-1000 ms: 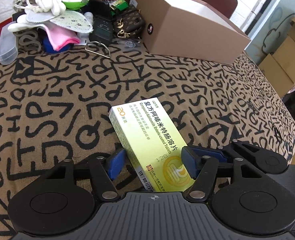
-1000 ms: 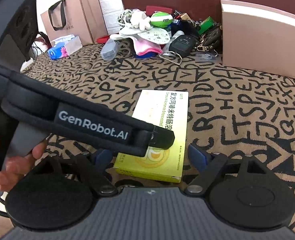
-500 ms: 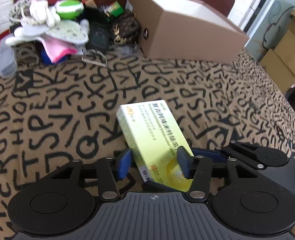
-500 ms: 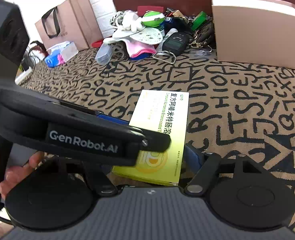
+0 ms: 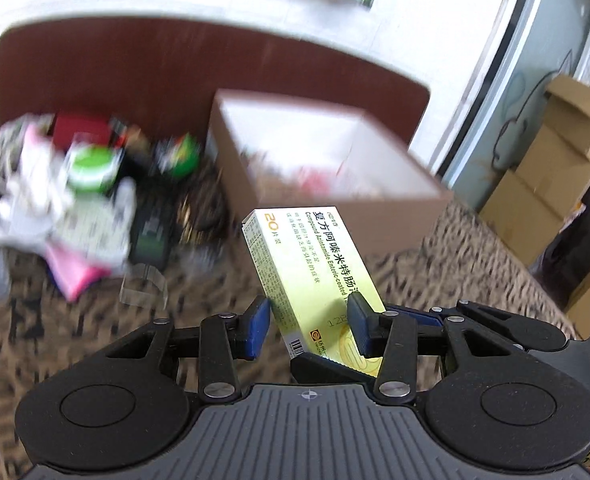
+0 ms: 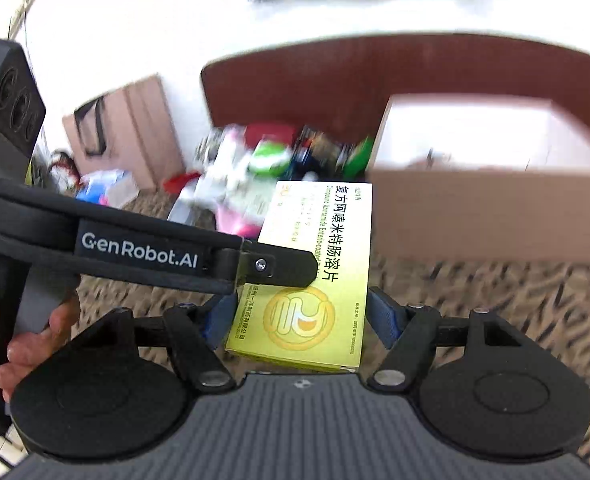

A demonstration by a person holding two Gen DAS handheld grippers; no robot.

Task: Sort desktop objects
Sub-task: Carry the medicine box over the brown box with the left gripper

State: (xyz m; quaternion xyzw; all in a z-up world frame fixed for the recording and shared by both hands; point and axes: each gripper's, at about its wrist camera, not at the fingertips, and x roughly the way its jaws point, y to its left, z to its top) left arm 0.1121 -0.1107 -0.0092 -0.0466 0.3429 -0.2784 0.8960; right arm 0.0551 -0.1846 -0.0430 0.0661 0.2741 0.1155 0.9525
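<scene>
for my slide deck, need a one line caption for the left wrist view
Left gripper lifts a yellow medicine box off the patterned cloth toward the open cardboard box.

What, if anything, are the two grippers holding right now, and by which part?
Both hold the yellow medicine box at its near end: the left gripper pinches its faces, the right gripper its side edges.
</scene>
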